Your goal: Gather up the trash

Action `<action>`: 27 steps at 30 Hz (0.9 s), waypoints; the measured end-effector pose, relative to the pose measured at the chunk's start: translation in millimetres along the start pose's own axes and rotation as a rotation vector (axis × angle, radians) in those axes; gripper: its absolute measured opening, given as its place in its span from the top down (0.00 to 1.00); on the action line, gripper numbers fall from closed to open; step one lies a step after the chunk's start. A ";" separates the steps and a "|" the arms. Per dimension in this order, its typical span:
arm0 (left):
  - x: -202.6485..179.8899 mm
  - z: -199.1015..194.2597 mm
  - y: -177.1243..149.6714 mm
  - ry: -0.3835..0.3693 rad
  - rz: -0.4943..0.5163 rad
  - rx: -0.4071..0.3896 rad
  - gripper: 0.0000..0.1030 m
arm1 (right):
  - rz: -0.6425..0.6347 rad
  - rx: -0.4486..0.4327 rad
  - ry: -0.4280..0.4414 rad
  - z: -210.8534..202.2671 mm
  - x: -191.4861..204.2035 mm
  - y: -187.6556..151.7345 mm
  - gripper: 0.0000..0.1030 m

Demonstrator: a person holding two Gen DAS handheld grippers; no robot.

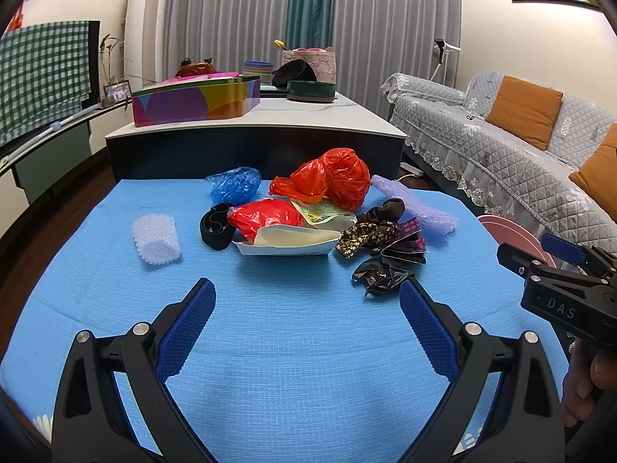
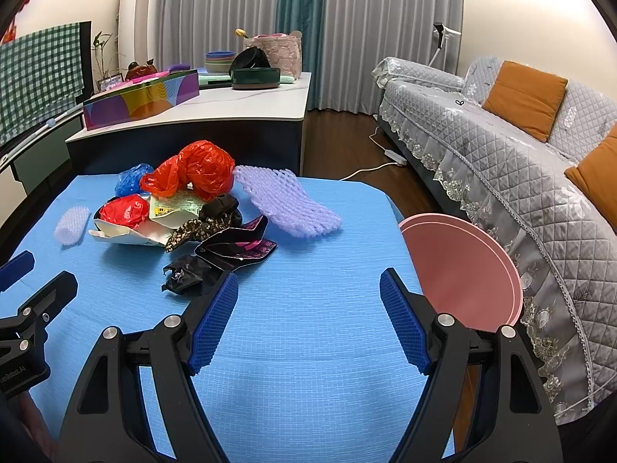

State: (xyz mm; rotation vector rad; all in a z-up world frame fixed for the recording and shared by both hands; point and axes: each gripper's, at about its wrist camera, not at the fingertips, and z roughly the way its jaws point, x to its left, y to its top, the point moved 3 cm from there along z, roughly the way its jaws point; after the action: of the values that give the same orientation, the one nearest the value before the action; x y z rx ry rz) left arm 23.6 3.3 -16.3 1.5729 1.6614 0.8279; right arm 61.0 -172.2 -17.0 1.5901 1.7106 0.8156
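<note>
The left gripper (image 1: 307,301) and right gripper (image 2: 308,293) hover spread and empty over the blue woven tablecloth (image 1: 293,347). Beyond them, mid-cloth, lies crumpled black plastic wrapper (image 1: 380,274) beside red plastic bags (image 1: 339,177).

A grey quilted sofa (image 2: 501,146) with orange cushions (image 2: 524,96) stands at the right — grey curtains (image 1: 239,19) hang behind a white counter (image 1: 293,115) bearing a colourful box (image 1: 193,102) and bowls (image 1: 257,67).

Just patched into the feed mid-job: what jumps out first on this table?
A heap of trash sits mid-table on the blue cloth, topped by a bright red plastic bag at its far side. A white foam net sleeve lies apart to the heap's left, and a pink bin waits off the table's right edge. The left gripper and right gripper hover open and empty.
</note>
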 end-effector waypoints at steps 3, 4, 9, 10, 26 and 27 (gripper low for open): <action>0.0 0.0 -0.1 0.000 0.000 0.000 0.10 | 0.001 0.001 0.001 -0.1 0.8 0.4 0.27; -0.2 -0.1 -0.1 0.000 0.001 0.000 0.10 | -0.001 0.000 0.000 0.1 0.4 0.2 0.27; 0.0 0.0 0.0 0.000 0.000 0.000 0.10 | 0.000 0.001 0.000 0.1 0.5 0.2 0.27; 0.0 0.0 0.0 -0.001 0.000 0.000 0.10 | 0.000 0.001 0.000 0.1 0.7 0.2 0.27; -1.1 -0.2 1.5 -0.002 -0.005 0.002 0.10 | 0.003 0.003 0.003 0.4 1.6 -0.5 0.27; -1.6 -0.2 2.1 -0.003 -0.006 0.001 0.10 | 0.004 0.004 0.004 0.6 2.2 -0.5 0.27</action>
State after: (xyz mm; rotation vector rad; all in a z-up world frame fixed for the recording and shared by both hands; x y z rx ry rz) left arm 24.6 1.8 -14.4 1.5680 1.6637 0.8212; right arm 61.1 -170.0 -17.8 1.5957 1.7135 0.8185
